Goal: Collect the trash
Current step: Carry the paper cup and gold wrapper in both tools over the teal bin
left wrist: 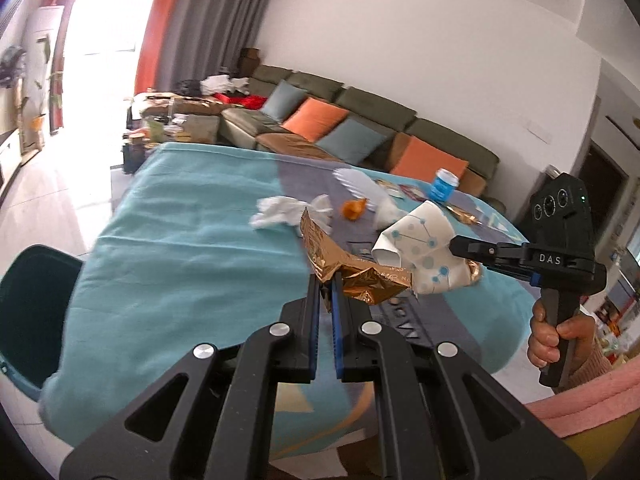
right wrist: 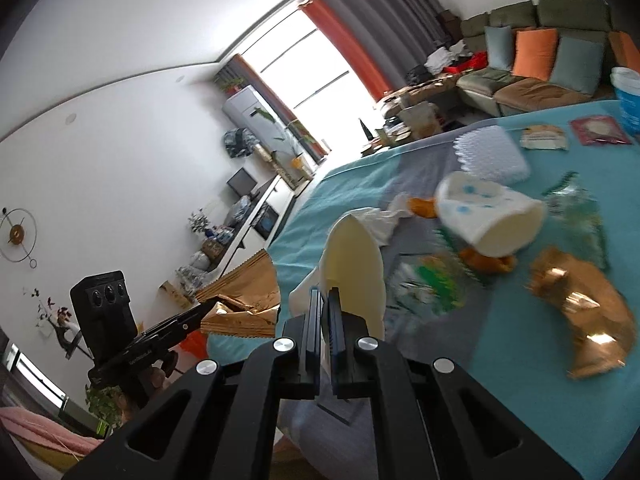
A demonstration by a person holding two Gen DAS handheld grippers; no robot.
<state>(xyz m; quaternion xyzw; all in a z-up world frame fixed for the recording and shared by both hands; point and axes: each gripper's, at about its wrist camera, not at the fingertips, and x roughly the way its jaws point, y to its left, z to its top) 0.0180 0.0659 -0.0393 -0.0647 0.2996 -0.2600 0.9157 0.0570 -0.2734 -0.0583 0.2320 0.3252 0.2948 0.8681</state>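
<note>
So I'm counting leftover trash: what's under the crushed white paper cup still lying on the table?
An orange scrap pokes out beneath the crushed white paper cup on the teal tablecloth; anything further under is hidden.

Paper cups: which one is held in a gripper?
The crushed cup with blue dots, pinched by the right gripper above the table; the other cup lies on its side on the tablecloth.

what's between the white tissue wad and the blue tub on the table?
Left wrist view: an orange scrap and white pleated paper lie between the tissue wad and blue tub.
</note>
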